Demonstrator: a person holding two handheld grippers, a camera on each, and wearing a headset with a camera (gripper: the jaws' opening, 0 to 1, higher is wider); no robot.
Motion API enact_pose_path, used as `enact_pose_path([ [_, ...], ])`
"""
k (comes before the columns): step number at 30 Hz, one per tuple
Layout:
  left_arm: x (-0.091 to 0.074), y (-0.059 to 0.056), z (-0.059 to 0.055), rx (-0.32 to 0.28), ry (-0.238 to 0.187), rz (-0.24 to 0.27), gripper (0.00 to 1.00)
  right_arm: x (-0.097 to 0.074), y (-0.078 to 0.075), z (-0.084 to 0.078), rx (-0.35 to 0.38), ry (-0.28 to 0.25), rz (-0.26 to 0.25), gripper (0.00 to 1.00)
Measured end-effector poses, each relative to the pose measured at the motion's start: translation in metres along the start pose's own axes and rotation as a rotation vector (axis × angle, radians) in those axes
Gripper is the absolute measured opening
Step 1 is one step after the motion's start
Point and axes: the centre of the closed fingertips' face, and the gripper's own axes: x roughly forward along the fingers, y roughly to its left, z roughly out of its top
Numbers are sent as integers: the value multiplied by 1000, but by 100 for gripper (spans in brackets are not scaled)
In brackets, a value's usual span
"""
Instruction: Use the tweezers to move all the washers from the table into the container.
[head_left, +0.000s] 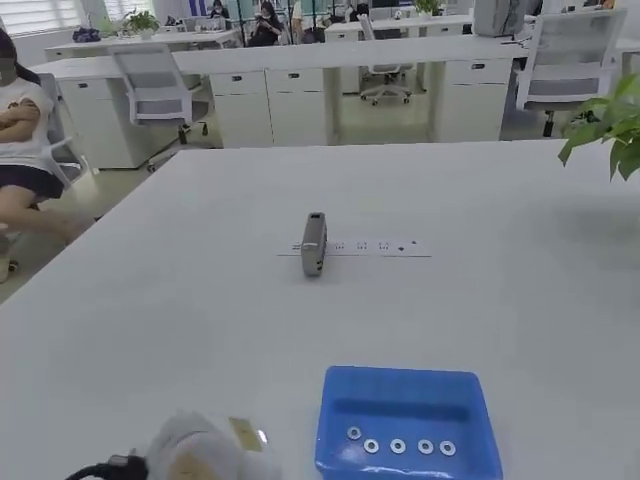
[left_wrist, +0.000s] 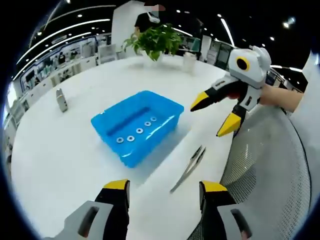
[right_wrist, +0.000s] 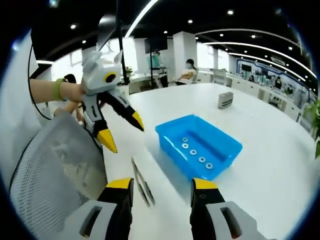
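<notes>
A blue container (head_left: 340, 390) stands near the table's front edge, with several washers (head_left: 398, 445) in a row on its floor. The tweezers (left_wrist: 189, 167) lie flat on the table beside the container (left_wrist: 107, 117), just ahead of my left gripper (left_wrist: 166, 186), which is open and holds nothing. My right gripper (right_wrist: 161, 182) is open too, with the tweezers (right_wrist: 142, 187) lying between its jaws on the table. Each gripper shows open in the other's view: the right gripper (left_wrist: 206, 121) and the left gripper (right_wrist: 126, 138), both hovering above the table. A blurred gripper (head_left: 190, 450) sits at the bottom left.
A small grey device (head_left: 314, 243) stands mid-table on a paper strip (head_left: 370, 247). A leafy plant (head_left: 610, 120) overhangs the far right corner. A mesh chair back (right_wrist: 55, 165) is close by the grippers. A person (head_left: 20, 130) sits off the table's left side.
</notes>
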Motion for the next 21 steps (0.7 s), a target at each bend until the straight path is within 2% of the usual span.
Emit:
enact_pose_path([
  [4,-20,14,10,-62,-102,97,66,-15,-10,9,24,-45,-61,45],
  [6,-26,17,12,-70,-121,120,69,-24,-15,14,37,-73,-90,46],
  [8,-36,17,15,-92,-154,142,71,-32,-18,18,43,-94,-111,47],
  [10,-44,17,22,-101,-205,171,72,-39,-22,20,49,-109,-134,47],
  [15,-61,13,33,-123,-287,204,76,-56,-30,24,69,-145,-189,48],
  [21,-78,16,47,-144,-383,261,84,-75,-37,29,99,-197,-260,51],
])
